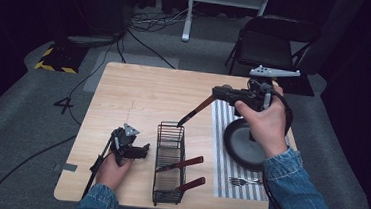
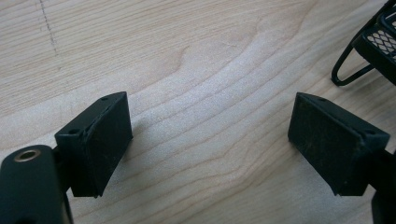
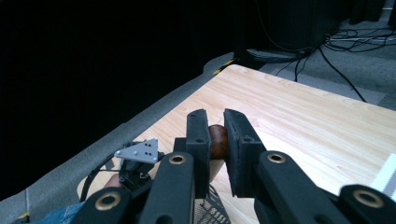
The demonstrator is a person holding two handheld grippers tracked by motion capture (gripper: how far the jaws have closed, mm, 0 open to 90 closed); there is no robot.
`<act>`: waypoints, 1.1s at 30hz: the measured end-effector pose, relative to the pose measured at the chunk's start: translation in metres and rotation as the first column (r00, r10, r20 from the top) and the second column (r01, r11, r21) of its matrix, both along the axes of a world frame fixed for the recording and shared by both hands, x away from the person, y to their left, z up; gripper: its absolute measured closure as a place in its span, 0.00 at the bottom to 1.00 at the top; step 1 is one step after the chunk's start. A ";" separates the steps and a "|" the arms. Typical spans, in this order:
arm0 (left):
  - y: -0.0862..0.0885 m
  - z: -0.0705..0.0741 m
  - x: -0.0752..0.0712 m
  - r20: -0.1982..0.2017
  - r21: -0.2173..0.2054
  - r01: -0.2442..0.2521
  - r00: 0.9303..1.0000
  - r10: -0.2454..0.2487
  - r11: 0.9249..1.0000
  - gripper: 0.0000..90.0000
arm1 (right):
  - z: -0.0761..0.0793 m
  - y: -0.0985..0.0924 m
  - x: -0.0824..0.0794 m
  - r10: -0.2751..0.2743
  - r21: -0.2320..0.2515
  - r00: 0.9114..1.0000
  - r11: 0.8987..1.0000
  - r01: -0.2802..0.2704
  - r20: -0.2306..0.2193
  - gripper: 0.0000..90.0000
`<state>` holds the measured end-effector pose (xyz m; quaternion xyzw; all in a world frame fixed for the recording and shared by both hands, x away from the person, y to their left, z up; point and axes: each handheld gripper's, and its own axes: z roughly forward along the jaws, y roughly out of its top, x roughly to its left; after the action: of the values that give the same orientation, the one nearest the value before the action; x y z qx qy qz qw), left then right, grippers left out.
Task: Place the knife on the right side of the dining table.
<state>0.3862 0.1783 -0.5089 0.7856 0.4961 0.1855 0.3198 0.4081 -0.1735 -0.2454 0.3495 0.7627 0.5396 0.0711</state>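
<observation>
Wooden table (image 1: 139,96): our right gripper (image 3: 215,140) clamps a brown-handled utensil (image 1: 196,111), tip angled into the black wire basket (image 1: 169,166). Our left gripper (image 2: 210,140) rests spread, empty.

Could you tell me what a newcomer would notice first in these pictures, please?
Probably the right gripper, raised above the table's middle, shut on a brown-handled utensil slanting down toward the black wire basket. Next, the dark plate on the striped mat at the right, and the left gripper, open beside the basket.
</observation>
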 end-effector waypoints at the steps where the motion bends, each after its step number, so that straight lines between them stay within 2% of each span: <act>1: 0.000 0.000 0.000 0.000 0.001 0.002 1.000 -0.002 1.000 0.15 | 0.001 -0.002 0.001 -0.002 0.003 1.000 1.000 0.002 -0.002 0.90; 4: 0.000 0.000 0.000 0.001 0.000 0.001 1.000 -0.001 1.000 0.15 | 0.004 -0.010 0.003 -0.005 0.019 1.000 1.000 0.005 -0.006 0.90; 11: 0.000 0.000 0.000 0.000 -0.001 0.002 1.000 -0.002 1.000 0.15 | 0.013 -0.029 0.005 -0.045 0.034 0.999 0.998 0.044 0.021 0.90; 15: 0.000 0.000 0.001 0.000 -0.003 0.000 1.000 0.000 1.000 0.15 | 0.017 -0.040 0.010 -0.088 0.024 0.995 0.996 0.088 0.038 0.90; 20: 0.000 0.000 0.001 0.000 -0.003 0.001 1.000 -0.001 1.000 0.15 | 0.018 -0.046 0.018 -0.116 0.013 0.992 0.993 0.115 0.042 0.90; 23: 0.000 0.000 0.001 -0.001 -0.003 0.001 1.000 -0.001 1.000 0.15 | 0.017 -0.051 0.027 -0.137 -0.005 0.989 0.990 0.138 0.046 0.90; 26: 0.001 0.000 0.001 0.002 -0.006 -0.001 1.000 0.001 1.000 0.16 | 0.012 -0.063 0.045 -0.150 -0.028 0.987 0.988 0.152 0.058 0.90; 30: 0.001 0.000 0.001 0.000 -0.003 0.001 1.000 -0.001 1.000 0.16 | 0.003 -0.078 0.065 -0.189 -0.064 0.980 0.979 0.192 0.054 0.90; 31: 0.001 0.000 0.001 0.000 -0.003 0.001 1.000 -0.001 1.000 0.16 | 0.003 -0.078 0.065 -0.189 -0.064 0.980 0.979 0.192 0.054 0.90; 33: 0.001 0.000 0.001 0.000 -0.003 0.001 1.000 -0.001 1.000 0.16 | -0.004 -0.090 0.077 -0.218 -0.076 0.975 0.972 0.221 0.049 0.90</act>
<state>0.3875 0.1793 -0.5087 0.7854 0.4959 0.1848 0.3210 0.4853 -0.2637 -0.2492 0.4176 0.7390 0.5039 0.1599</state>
